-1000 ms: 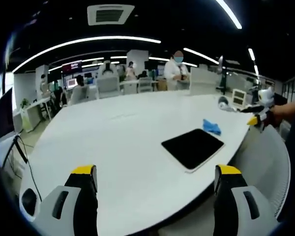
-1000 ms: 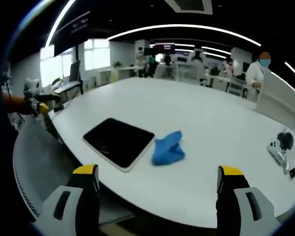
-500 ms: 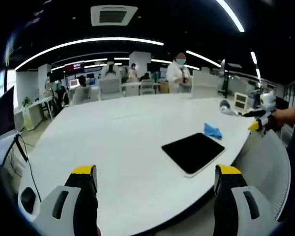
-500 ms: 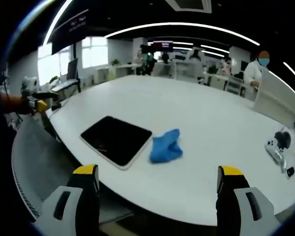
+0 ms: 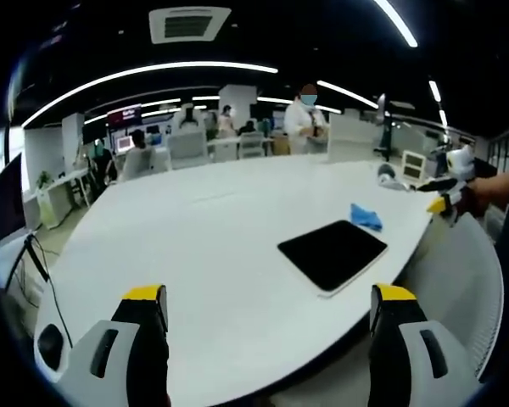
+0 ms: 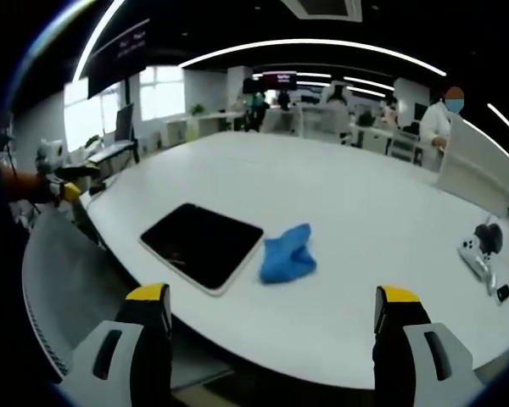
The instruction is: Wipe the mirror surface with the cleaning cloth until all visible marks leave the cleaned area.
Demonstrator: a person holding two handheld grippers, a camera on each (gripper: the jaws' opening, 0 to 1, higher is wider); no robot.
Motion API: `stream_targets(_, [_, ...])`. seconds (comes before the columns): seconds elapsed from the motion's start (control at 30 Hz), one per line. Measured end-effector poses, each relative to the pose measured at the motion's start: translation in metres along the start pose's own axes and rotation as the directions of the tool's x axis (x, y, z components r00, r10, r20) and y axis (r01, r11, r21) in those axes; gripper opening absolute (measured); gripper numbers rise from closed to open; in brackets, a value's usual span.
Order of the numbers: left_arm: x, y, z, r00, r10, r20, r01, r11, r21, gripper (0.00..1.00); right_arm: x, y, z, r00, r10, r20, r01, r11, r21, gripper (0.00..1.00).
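Note:
A dark rectangular mirror with a pale rim lies flat near the white table's front edge; the left gripper view has the mirror at the right. A crumpled blue cleaning cloth rests on the table just right of it, and the cloth lies beyond it in the left gripper view. My right gripper is open, held back from the table with nothing between its jaws. My left gripper is open too, well short of the mirror. The right gripper shows at the far right, the left gripper at the far left.
A large white table carries a white game controller at its right end. A grey mesh chair back stands before the table edge. Cables hang off the left side. People and desks are in the background.
Both views have shifted only slightly with my hands. The mirror and cloth lie where they were, and both grippers stay open.

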State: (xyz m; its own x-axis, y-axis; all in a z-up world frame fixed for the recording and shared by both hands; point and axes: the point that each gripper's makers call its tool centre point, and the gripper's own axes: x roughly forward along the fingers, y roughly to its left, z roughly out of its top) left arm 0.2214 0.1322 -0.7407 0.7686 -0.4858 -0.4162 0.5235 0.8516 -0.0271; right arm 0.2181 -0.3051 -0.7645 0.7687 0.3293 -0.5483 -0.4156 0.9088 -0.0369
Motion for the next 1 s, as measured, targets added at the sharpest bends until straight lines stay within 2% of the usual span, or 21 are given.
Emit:
stream_targets(0.1, [0.000,0.000,0.004,1.000,-0.002,0.024,0.003,1.000,-0.025,1.00,0.000,-0.001,0.002,1.000,-0.003,0.000,0.003,1.000,0.006,1.00])
stream_targets(0.17, [0.001,0.000,0.002,1.000,-0.001,0.021,0.001,1.000,-0.019,1.00,0.001,-0.002,0.004,1.000,-0.002,-0.003,0.002,1.000,0.010,1.00])
stream_targets(0.2, [0.002,0.000,0.001,1.000,-0.002,0.018,0.003,1.000,-0.016,1.00,0.002,-0.001,0.005,1.000,0.002,-0.018,-0.002,1.000,0.012,1.00])
stream_targets(0.23, [0.003,-0.002,0.001,1.000,-0.005,0.017,0.005,1.000,-0.016,1.00,0.001,0.002,0.002,0.997,0.018,-0.070,-0.017,1.000,0.011,1.00])
stream_targets(0.47, [0.012,-0.011,-0.009,0.999,-0.033,0.016,0.033,0.999,-0.024,1.00,0.008,0.008,0.037,0.996,0.020,-0.084,-0.022,1.000,-0.016,1.00])
stream_targets(0.67, [0.020,-0.015,-0.009,0.999,-0.051,0.012,0.051,0.999,-0.008,1.00,0.026,0.003,0.047,0.993,0.020,-0.119,-0.027,0.998,-0.059,1.00])
stream_targets(0.87, [0.037,-0.017,-0.005,0.999,-0.043,0.025,0.043,0.999,0.000,0.99,0.049,-0.003,0.055,0.991,0.031,-0.130,-0.035,0.999,-0.028,1.00])
stream_targets(0.93, [0.042,-0.019,-0.006,0.999,-0.051,0.011,0.051,0.998,0.030,0.99,0.055,-0.003,0.060,0.991,0.036,-0.128,-0.039,0.999,-0.021,1.00])
stream_targets(1.0, [0.045,-0.024,-0.001,0.998,-0.066,0.023,0.066,0.997,0.026,0.99,0.062,-0.004,0.064,0.990,0.031,-0.134,-0.035,0.999,-0.025,1.00])
